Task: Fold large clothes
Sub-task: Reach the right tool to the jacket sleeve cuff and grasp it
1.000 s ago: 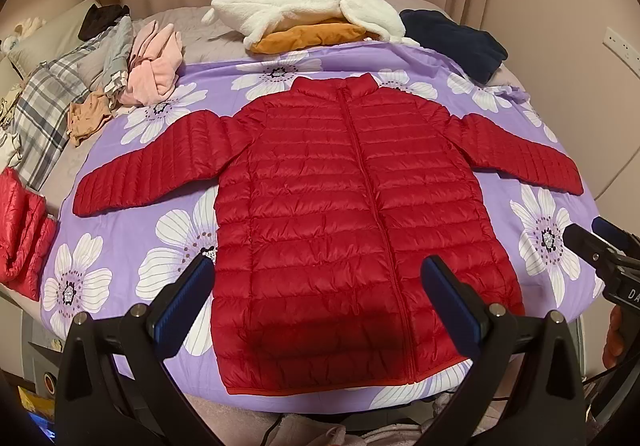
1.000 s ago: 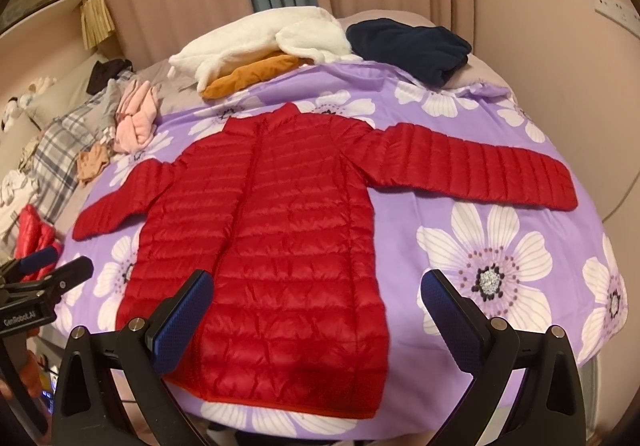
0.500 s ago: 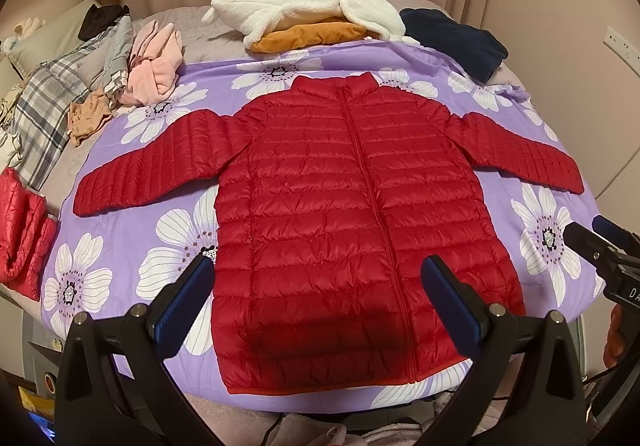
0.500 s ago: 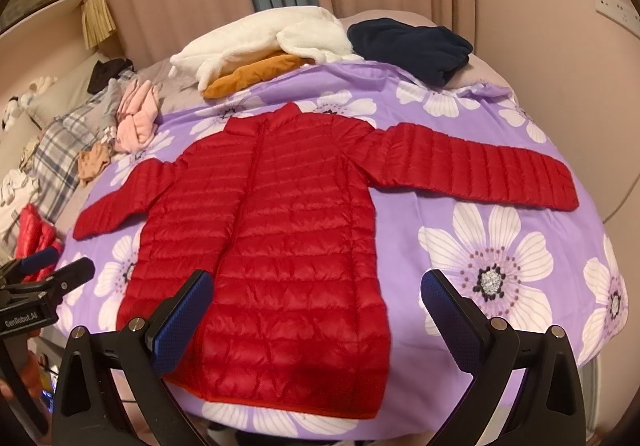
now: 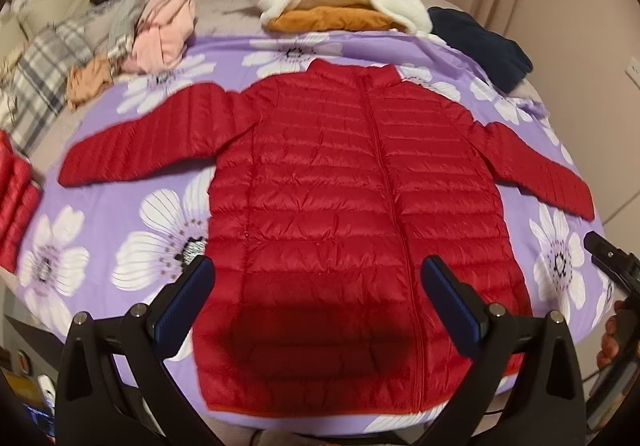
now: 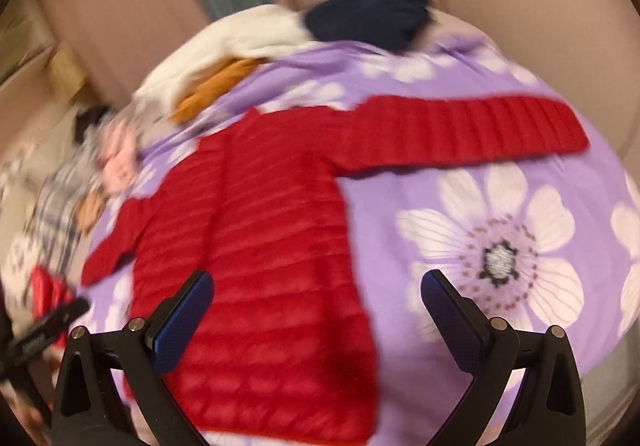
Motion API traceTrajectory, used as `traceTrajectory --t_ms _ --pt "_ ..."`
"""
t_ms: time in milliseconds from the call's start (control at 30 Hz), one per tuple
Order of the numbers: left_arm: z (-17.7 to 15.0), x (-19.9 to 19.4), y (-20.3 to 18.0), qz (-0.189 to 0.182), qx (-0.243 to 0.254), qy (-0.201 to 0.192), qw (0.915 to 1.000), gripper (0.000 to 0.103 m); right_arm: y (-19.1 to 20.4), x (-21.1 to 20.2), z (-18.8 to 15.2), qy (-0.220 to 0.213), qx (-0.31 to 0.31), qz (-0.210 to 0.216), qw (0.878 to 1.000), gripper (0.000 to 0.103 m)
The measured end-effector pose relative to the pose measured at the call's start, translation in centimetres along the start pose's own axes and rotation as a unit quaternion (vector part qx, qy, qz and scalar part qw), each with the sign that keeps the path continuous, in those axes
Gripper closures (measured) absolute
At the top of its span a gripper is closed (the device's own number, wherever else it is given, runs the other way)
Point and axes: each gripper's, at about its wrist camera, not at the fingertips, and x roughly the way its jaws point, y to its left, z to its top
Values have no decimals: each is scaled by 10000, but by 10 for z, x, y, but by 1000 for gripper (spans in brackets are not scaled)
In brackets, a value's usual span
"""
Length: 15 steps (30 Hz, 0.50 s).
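A: So, where do the two tools stand?

B: The left tool (image 5: 316, 300) hangs with its blue pads wide apart above the lower front of the red puffer jacket (image 5: 352, 205), holding nothing. The right tool (image 6: 316, 304) is likewise spread and empty, over the jacket's right edge, in a blurred view.

A: And the jacket?

B: It lies flat, front up and zipped, on the purple flowered bedspread (image 5: 120, 230), both sleeves stretched out sideways, hem nearest the tools.

A: Any folding done?

B: None that shows. Laying out looks finished; sleeves and body are all left to fold. Other clothes (image 5: 160, 29) sit heaped near the bed's far end.
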Motion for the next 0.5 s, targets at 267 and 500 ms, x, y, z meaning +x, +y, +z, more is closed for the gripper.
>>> traceTrajectory --t_ms 267,500 --pt "3 17 -7 -614 -494 485 9957 0 -115 33 10 396 1457 -802 9853 1" --pt "21 36 -24 -908 -565 352 9936 0 -192 51 38 -159 2638 -562 9628 1"
